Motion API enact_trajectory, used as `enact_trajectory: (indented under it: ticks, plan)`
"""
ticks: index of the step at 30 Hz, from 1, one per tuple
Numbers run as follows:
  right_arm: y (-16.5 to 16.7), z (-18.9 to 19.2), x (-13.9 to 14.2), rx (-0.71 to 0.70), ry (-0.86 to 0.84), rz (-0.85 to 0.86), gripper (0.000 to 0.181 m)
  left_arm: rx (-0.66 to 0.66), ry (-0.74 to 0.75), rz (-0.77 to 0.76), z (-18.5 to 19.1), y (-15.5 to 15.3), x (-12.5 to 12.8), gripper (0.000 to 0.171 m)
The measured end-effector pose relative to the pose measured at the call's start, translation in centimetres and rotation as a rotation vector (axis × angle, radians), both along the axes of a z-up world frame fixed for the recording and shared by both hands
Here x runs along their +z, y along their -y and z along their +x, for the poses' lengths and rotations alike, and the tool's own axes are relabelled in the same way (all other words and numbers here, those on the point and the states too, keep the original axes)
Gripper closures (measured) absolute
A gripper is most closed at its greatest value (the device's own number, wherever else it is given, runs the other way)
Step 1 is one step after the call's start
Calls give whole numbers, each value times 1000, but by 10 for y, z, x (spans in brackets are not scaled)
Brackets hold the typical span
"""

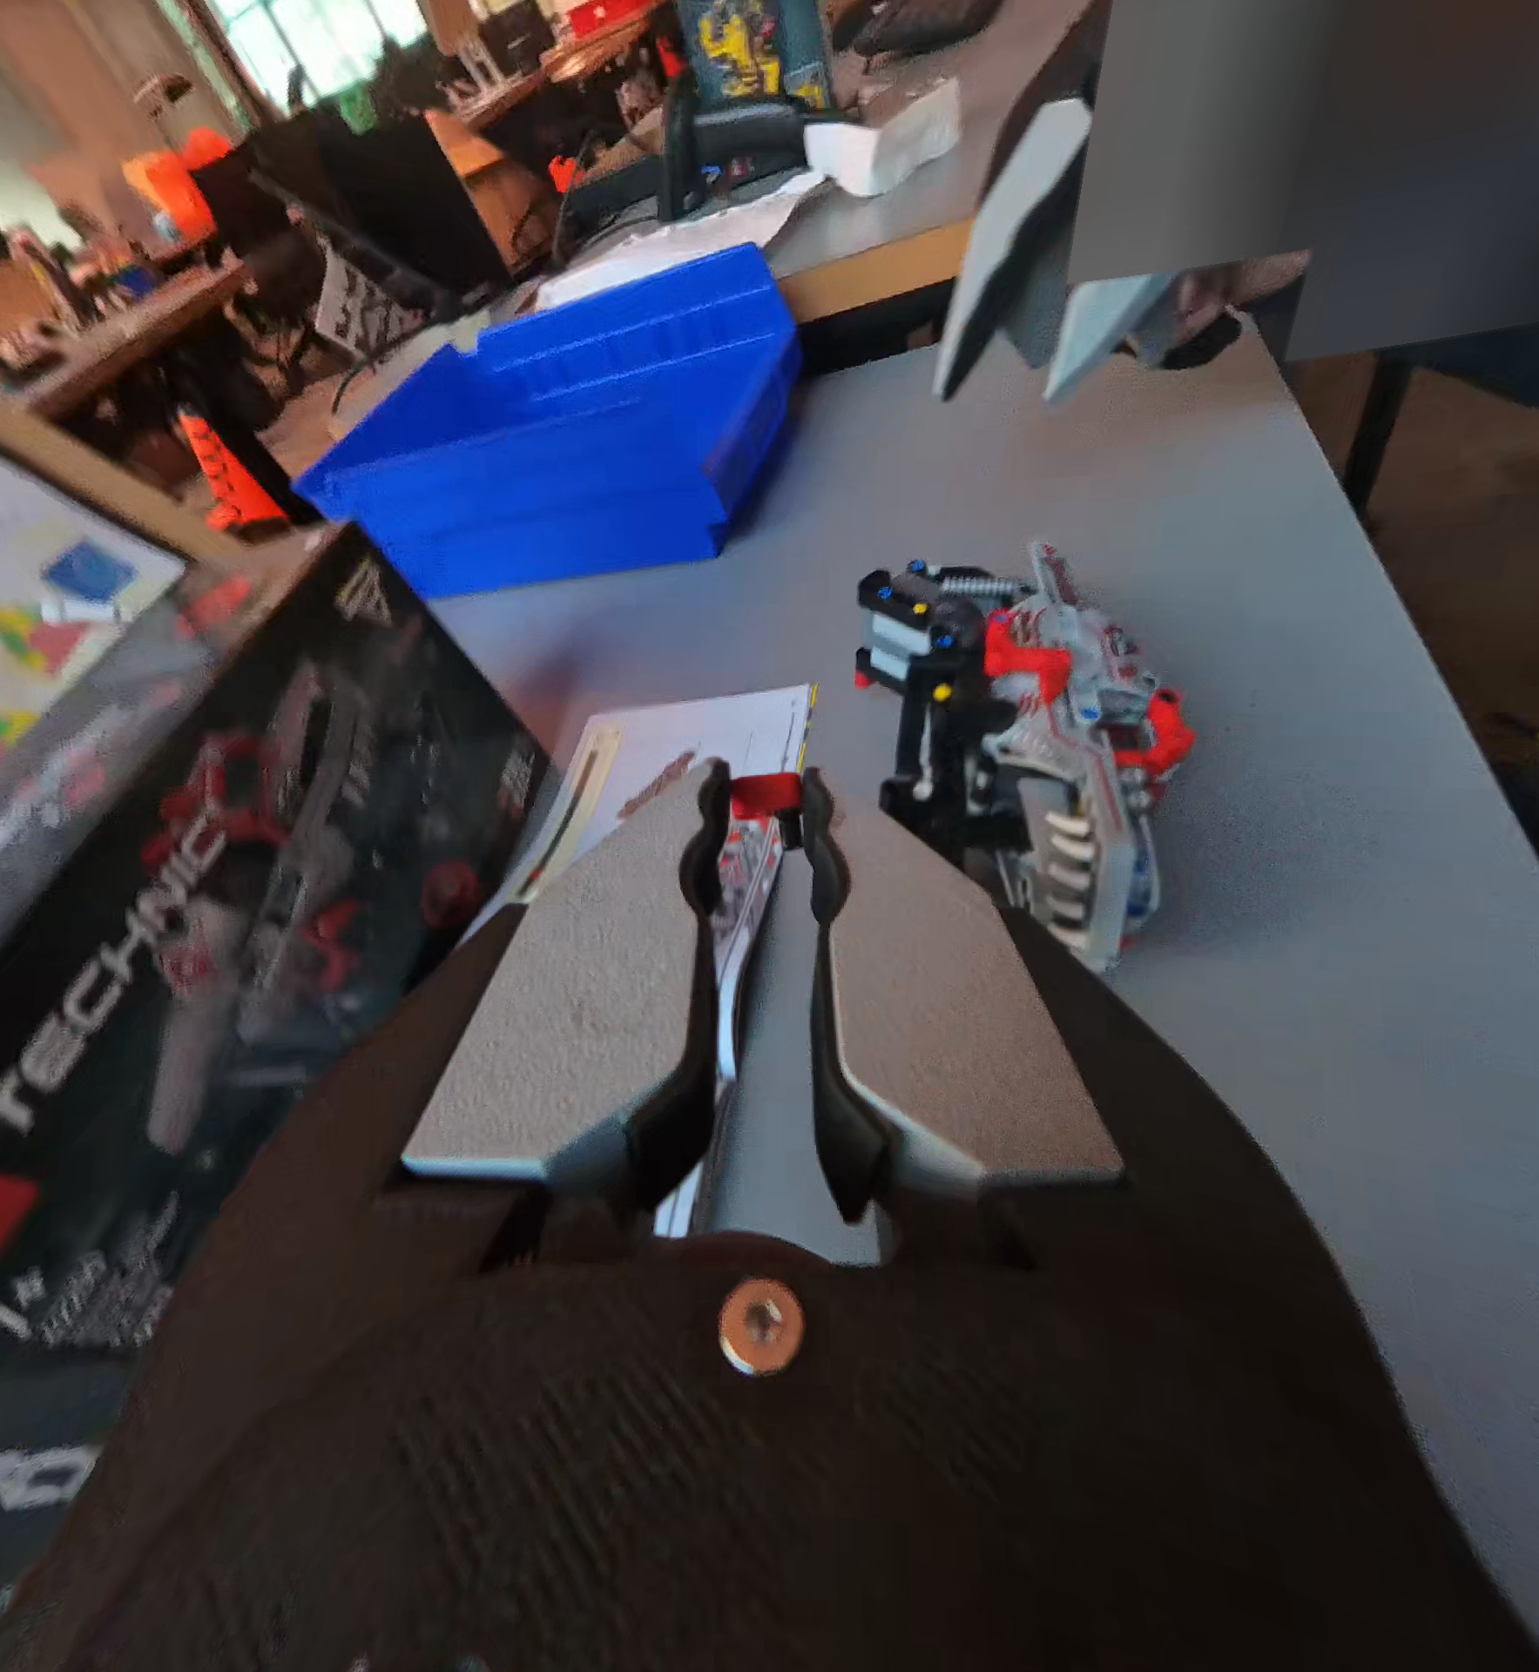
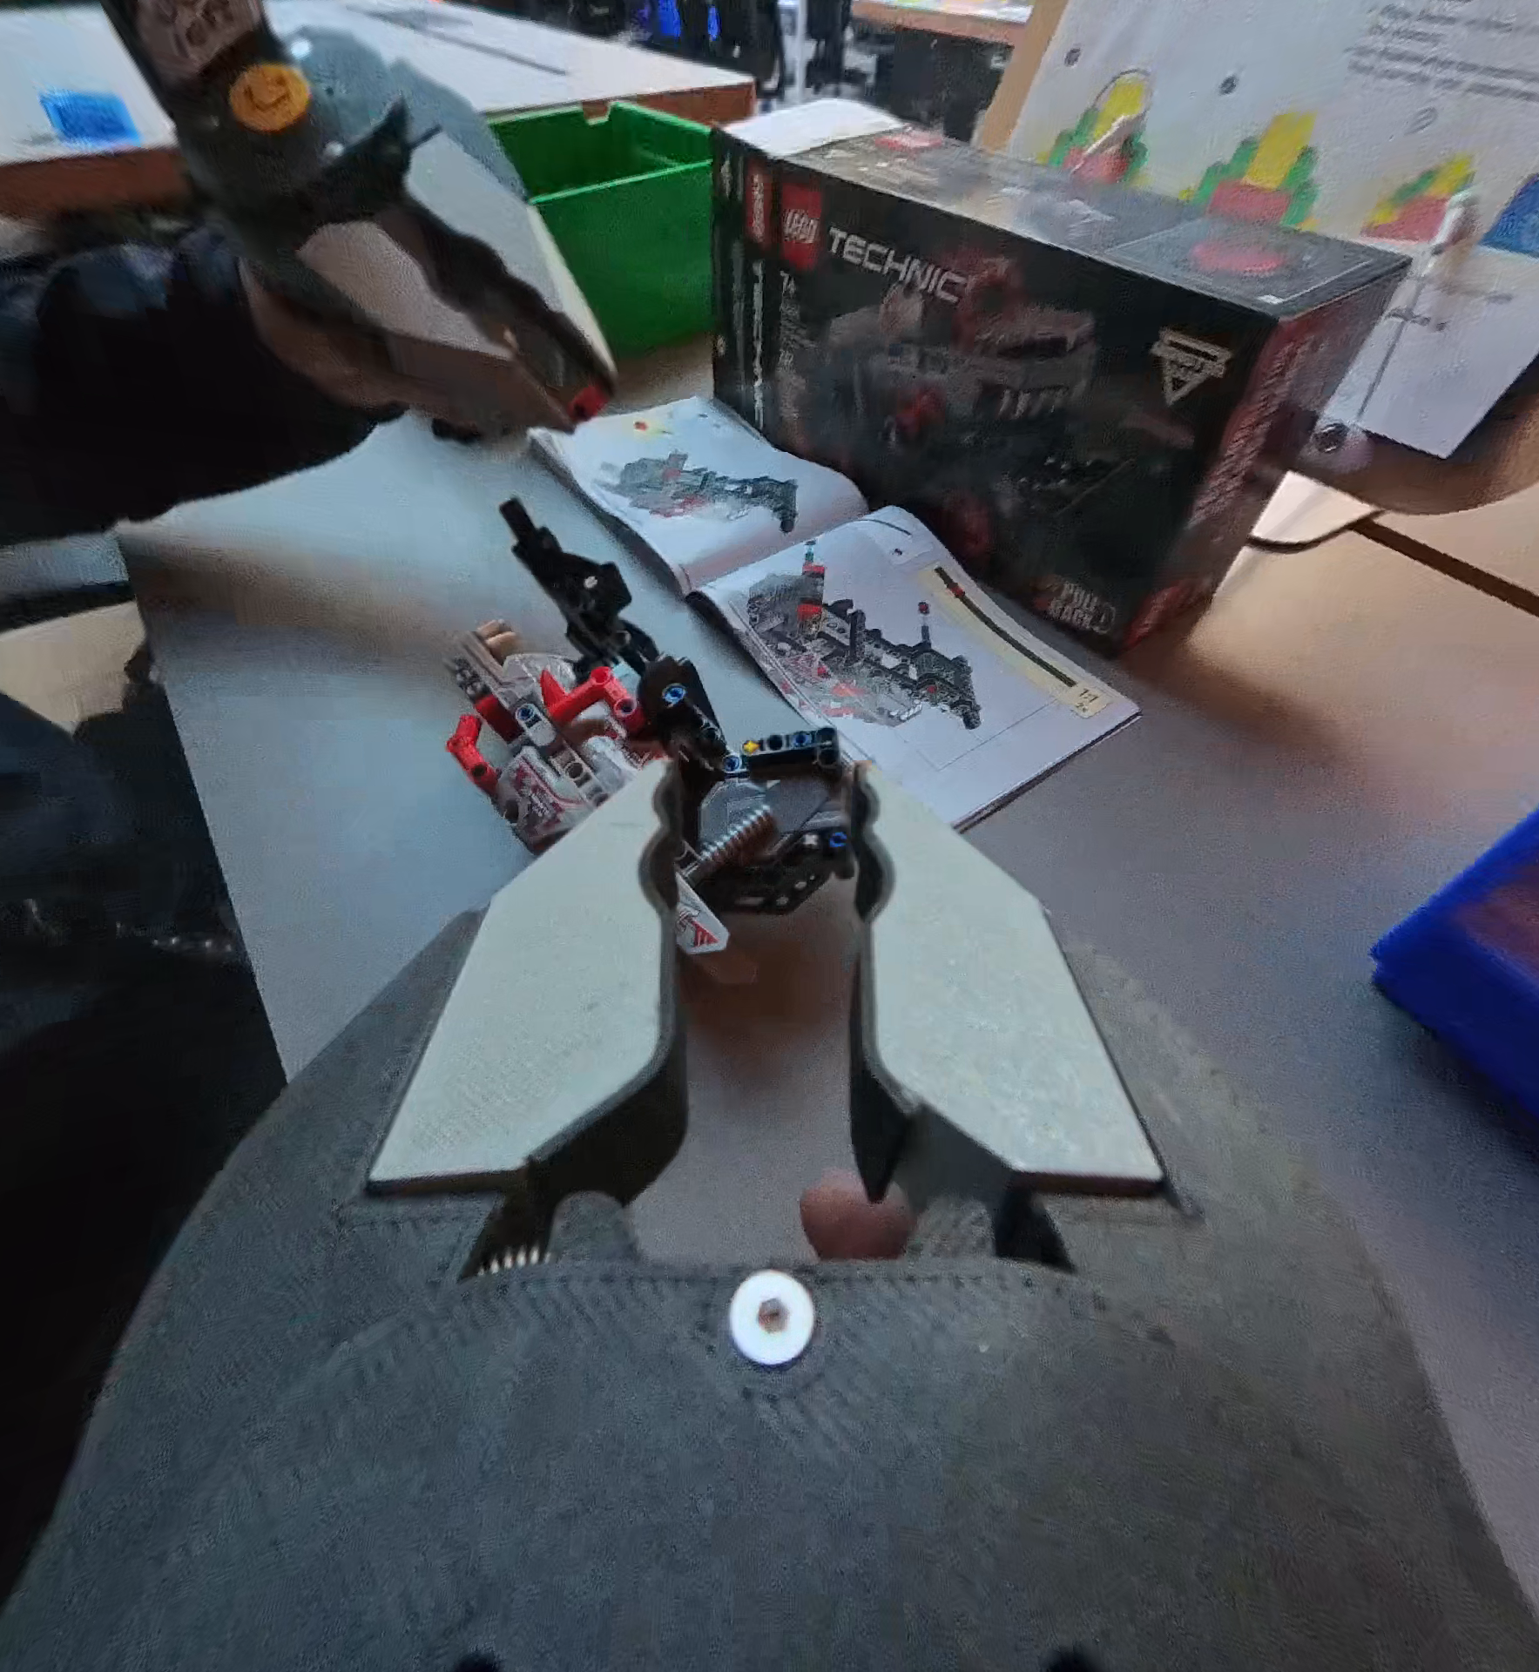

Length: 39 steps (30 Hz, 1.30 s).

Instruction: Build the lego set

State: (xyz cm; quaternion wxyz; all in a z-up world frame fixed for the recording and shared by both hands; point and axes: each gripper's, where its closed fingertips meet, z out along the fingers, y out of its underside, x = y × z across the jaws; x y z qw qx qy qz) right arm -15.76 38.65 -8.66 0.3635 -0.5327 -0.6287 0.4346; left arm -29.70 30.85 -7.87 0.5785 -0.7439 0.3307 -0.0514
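The grey bench carries everything. On it, to the left of the left gripper, stands the black set box, and beyond that gripper, farther away, sits the blue bin. The open instruction booklet lies flat just ahead of the left gripper and under its tips. The half-built model (grey, black and red) lies on its side to the right of the left gripper, clearly apart from it. The right gripper is at the near end of the model, its jaws parted on either side of the black part with the spring; I cannot tell if they press it. The left gripper is closed on a small red piece.
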Motion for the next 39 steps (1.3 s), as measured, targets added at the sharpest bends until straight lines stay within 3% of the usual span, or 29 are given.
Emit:
enact_trajectory:
  ticks: [5,9,11,14,17,23,27,32,34,36,39]
  plan:
    - [-11,1,-11,-97,24,-2,150,-107,-33,-75,38,-13,-5,159]
    - [6,-5,6,-110,-63,30,180,-139,-25,-24,56,-19,16,159]
    - [25,-16,9,-88,-79,-46,173,-145,-39,42,72,-20,26,159]
    - [52,-31,27,-44,-162,-183,167,-108,-208,126,87,-22,17,159]
    - [63,-36,35,-29,-192,-214,178,-95,-289,224,100,-18,19,159]
    - [69,-38,27,-21,-134,-293,162,-113,-400,283,117,-13,19,159]
    - [86,-30,35,124,-155,-482,177,-151,-357,361,129,-6,28,159]
    - [85,-28,39,105,-206,-541,178,-99,-373,432,131,-3,32,158]
    - [80,-27,46,93,-265,-663,178,-24,-371,481,123,-1,43,156]
    - [80,-25,47,110,-284,-730,178,-40,-359,445,124,7,42,161]
    - [92,-21,50,138,-297,-619,178,-60,-302,298,123,11,30,152]
